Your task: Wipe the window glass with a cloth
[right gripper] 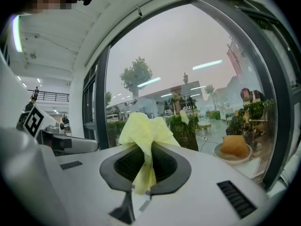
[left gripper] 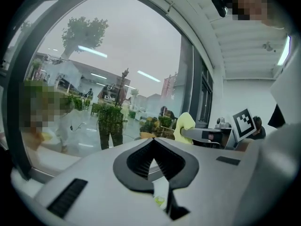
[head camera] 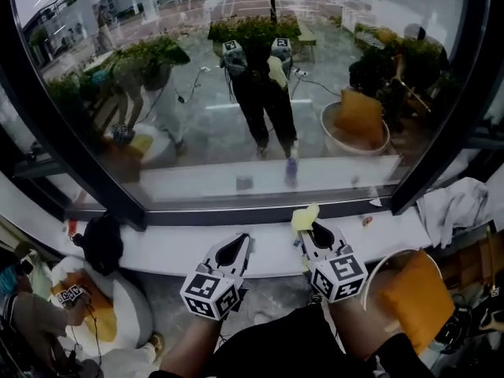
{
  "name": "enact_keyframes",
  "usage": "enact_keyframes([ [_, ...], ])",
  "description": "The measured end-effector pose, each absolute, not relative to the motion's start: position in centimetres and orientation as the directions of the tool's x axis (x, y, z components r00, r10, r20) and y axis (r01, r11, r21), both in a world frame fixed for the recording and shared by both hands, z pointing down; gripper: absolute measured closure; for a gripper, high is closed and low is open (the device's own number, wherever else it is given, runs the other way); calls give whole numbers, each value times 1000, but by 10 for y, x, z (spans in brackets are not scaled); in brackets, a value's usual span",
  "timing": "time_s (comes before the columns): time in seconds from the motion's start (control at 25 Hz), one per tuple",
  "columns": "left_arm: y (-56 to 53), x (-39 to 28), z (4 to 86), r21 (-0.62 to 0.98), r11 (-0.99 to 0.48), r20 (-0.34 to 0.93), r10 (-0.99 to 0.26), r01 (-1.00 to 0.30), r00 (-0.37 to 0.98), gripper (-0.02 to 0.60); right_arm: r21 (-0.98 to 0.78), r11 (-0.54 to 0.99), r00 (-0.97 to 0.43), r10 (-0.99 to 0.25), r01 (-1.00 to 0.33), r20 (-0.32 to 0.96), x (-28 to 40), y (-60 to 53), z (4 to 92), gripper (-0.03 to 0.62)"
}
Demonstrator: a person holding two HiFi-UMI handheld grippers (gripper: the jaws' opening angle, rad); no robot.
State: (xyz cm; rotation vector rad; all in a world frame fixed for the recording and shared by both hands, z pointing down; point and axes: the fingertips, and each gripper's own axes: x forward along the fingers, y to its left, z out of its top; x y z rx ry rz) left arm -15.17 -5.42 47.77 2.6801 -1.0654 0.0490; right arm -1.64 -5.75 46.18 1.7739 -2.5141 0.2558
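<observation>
Right gripper (head camera: 313, 231): jaws clamped tight on the cloth (head camera: 305, 217); nothing else is in them.
Cloth: pale yellow and pinched near its middle. A crumpled tuft stands out past the jaw tips and a thin tail hangs back between the jaws (both plain in the right gripper view (right gripper: 143, 131)).
Why held so: my read is that the soft tuft, not the hard jaw tips, is meant to meet the pane.
Cloth vs glass: the tuft sits just ahead of the right gripper, low against the window glass (head camera: 197, 132) and above the dark bottom frame (head camera: 260, 213). It looks just short of the pane, but I can't confirm whether it touches.
Left gripper (head camera: 236, 244): jaws closed tip to tip and holding nothing. Only a small gap shows behind the tips in its own view (left gripper: 153, 142).
Left gripper position: just beside the right gripper on its left, tips a little further back from the glass, over the white sill (head camera: 165, 246).
Why there: it looks parked, and only one tool carries the cloth.
Stage: early, by my judgement. The cloth is gripped and presented low on the window, with almost the whole pane above it.
Next move calls for: pushing the right gripper forward until the tuft flattens on the glass, then sweeping.
Risk: the pinch takes in only a narrow part of the cloth, so drag could pull it free, or the jaw tips could knock the pane.
</observation>
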Motion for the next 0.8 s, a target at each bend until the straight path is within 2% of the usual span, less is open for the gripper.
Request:
enact_keyframes([
  [0.8,-43,-117,492,250,-725,147,-627,-642,765,574,-139,258,-280,-945,-956,168,13,-23,479,540],
])
